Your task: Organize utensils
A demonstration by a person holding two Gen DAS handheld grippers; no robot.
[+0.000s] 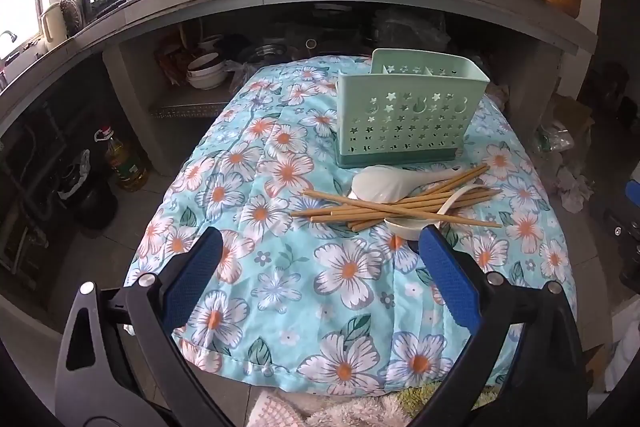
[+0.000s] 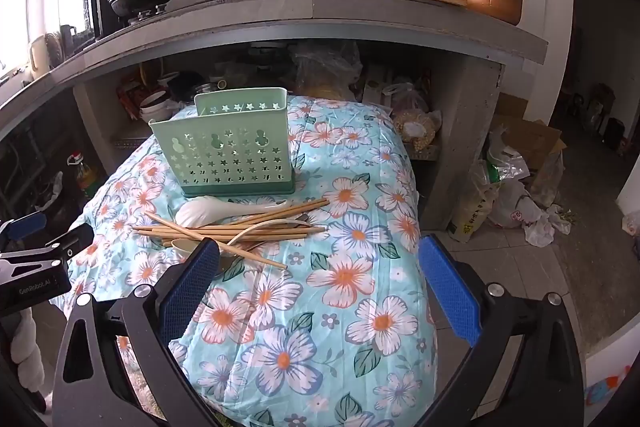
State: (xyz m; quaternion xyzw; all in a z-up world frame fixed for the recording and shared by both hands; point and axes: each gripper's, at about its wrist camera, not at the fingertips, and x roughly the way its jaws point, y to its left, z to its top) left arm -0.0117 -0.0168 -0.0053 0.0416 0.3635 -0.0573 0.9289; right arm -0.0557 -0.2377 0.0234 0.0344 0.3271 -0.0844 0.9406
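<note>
**A:** Utensils, meaning the tan wooden chopsticks (image 1: 394, 209) and white ceramic spoons (image 1: 384, 183), are heaped on our floral-clothed worktop (image 1: 320, 279) just in front of the mint perforated plastic caddy (image 1: 412, 115). Handy for dropping in?

**B:** We'd guess so. Left gripper (image 1: 320, 259) and right gripper (image 2: 320, 267) both spread wide, holding nothing.

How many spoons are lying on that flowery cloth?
2. A big white spoon lies by the green holder; a smaller one sits nearer, tangled in the chopsticks. Others may hide beneath.
</note>
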